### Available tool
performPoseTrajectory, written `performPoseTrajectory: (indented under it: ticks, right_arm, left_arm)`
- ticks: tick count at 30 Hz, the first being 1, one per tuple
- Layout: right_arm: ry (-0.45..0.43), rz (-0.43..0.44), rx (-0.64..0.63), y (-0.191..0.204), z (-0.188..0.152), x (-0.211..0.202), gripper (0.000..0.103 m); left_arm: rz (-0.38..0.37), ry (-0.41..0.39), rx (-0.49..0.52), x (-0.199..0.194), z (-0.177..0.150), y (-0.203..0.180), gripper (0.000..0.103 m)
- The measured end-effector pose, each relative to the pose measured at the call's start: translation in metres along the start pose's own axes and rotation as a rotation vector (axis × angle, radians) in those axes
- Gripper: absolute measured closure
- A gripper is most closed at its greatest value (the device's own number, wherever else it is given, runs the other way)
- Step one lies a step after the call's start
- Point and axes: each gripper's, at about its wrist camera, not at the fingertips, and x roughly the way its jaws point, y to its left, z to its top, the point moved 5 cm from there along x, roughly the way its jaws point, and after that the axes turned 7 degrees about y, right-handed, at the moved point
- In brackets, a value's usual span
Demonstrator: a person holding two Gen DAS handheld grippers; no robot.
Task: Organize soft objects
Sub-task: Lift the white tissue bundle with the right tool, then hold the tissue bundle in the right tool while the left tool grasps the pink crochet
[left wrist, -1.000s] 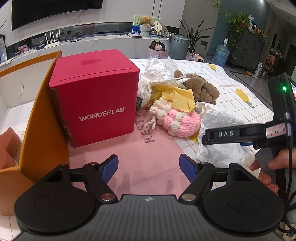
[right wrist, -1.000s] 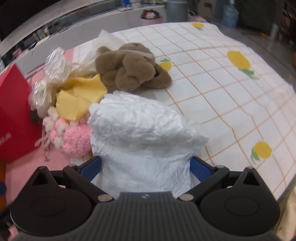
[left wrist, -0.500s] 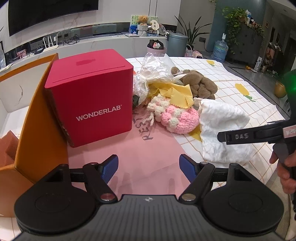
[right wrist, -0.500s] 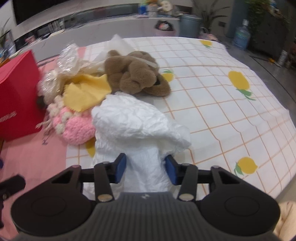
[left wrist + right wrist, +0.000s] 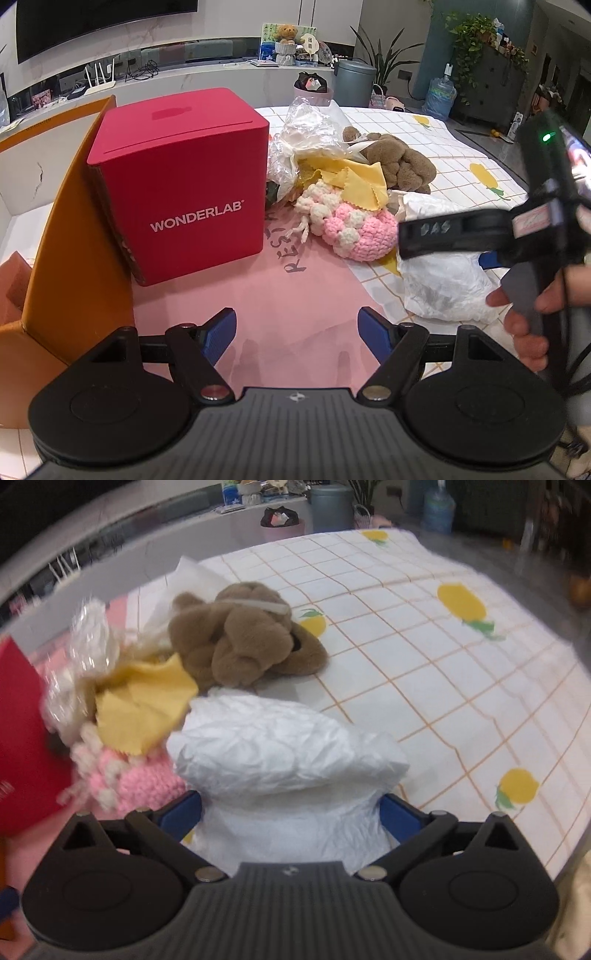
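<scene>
Your right gripper (image 5: 290, 812) jaws apart, white crumpled bag (image 5: 288, 760) between them, contact seemingly light, your left gripper (image 5: 297, 328) jaws apart, hovering over pink surface (image 5: 295, 306).

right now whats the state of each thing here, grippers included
left gripper: open, empty, above the pink mat
right gripper: open, jaws either side of the white bag
white bag: crumpled, lying on the cloth
red box: closed, upright
brown plush: lying slumped
pink crochet piece: lying on its side
</scene>
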Motion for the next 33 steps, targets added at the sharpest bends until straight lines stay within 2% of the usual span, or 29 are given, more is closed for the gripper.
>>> performPoseTrajectory:
  ticks: [2, 5, 7, 8, 10, 11, 18, 27, 30, 33]
  right_arm:
    - [-0.035, -0.027, -0.036, 0.004, -0.004, 0.0, 0.002]
    - [-0.044, 0.004, -0.063, 0.0, -0.007, -0.001, 0.002]
    - [-0.046, 0.016, -0.072, -0.005, -0.007, -0.003, 0.007]
    - [-0.063, 0.008, -0.077, -0.007, -0.007, -0.007, 0.016]
    - [-0.116, 0.028, -0.134, -0.008, -0.01, -0.014, 0.051]
    - [-0.12, 0.077, -0.163, -0.006, -0.012, -0.016, 0.08]
    - [-0.126, 0.098, -0.206, -0.007, -0.016, -0.021, 0.088]
    - [-0.146, 0.118, -0.233, -0.017, -0.023, -0.062, 0.089]
    - [-0.14, 0.119, -0.28, -0.019, -0.024, -0.082, 0.089]
    - [-0.12, 0.122, -0.31, -0.025, -0.023, -0.097, 0.089]
  left_arm:
    - [0.003, 0.005, -0.003, 0.001, 0.0, 0.001, 0.015]
    - [0.005, 0.004, -0.009, 0.001, 0.0, 0.003, 0.015]
    - [0.005, 0.003, -0.011, 0.0, 0.001, 0.003, 0.015]
    - [0.006, 0.001, -0.01, 0.0, 0.001, 0.003, 0.015]
    - [0.006, 0.0, -0.009, -0.001, 0.001, 0.002, 0.015]
    - [0.007, 0.0, -0.009, -0.001, 0.0, 0.002, 0.015]
    - [0.014, -0.004, -0.002, -0.003, 0.0, 0.0, 0.015]
    - [0.021, -0.009, 0.012, -0.003, 0.003, 0.001, 0.015]
    - [0.016, -0.059, 0.079, -0.011, 0.005, 0.002, 0.015]
    - [0.017, -0.087, 0.094, -0.01, 0.013, -0.002, 0.015]
